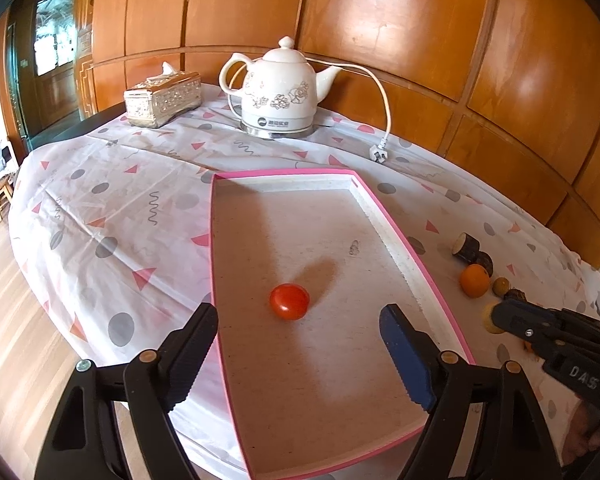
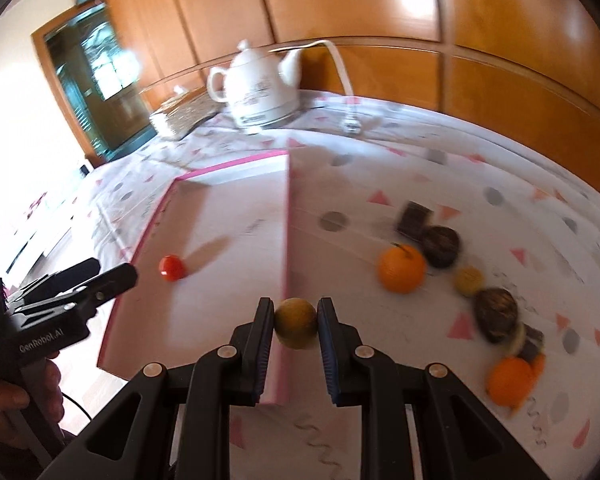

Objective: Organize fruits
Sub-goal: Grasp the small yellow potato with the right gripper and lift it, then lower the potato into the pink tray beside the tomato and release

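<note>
One small yellow-brown fruit, round, dull-skinned.

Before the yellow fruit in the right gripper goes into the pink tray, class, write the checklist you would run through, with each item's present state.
1. Right gripper clamped on the yellow fruit: ok.
2. Free floor in the pink tray beside the red tomato: ok.
3. Left gripper open, holding nothing: ok.
4. Left gripper out of the tray: not ok, it hangs over the near end.
5. Fruit high enough to pass the tray rim: cannot tell.
6. Orange still waiting on the tablecloth: ok.
</note>
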Demonstrator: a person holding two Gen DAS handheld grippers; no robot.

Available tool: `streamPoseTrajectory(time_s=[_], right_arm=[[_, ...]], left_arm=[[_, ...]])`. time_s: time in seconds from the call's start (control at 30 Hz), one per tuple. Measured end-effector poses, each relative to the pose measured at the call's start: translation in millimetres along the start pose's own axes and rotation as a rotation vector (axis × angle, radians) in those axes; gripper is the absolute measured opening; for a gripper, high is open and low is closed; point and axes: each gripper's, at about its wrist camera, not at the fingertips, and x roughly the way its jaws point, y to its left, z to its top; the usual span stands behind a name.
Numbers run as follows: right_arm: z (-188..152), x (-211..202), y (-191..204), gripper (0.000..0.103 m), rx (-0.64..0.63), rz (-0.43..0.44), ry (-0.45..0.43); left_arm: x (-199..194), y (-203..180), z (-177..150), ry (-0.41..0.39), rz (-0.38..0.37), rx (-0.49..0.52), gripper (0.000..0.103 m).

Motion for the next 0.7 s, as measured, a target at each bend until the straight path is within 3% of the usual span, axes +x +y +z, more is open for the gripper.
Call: streamPoseTrajectory(time_s=[0.43, 0.5, 0.7], right_arm=[[49, 45, 53, 0.023, -0.104, 0.033, 0.012], [52, 45, 56, 0.032, -0.101, 0.015, -0.008], [45, 33, 55, 0.039, -0.12, -0.043, -0.048]], left_arm=[[0, 33, 2, -0.01, 0.031, -0.086, 0.083], [0, 34, 1, -0.011, 0.034, -0.089, 0.083], [5, 35, -1, 0.003, 0.036, -0.101, 0.083]])
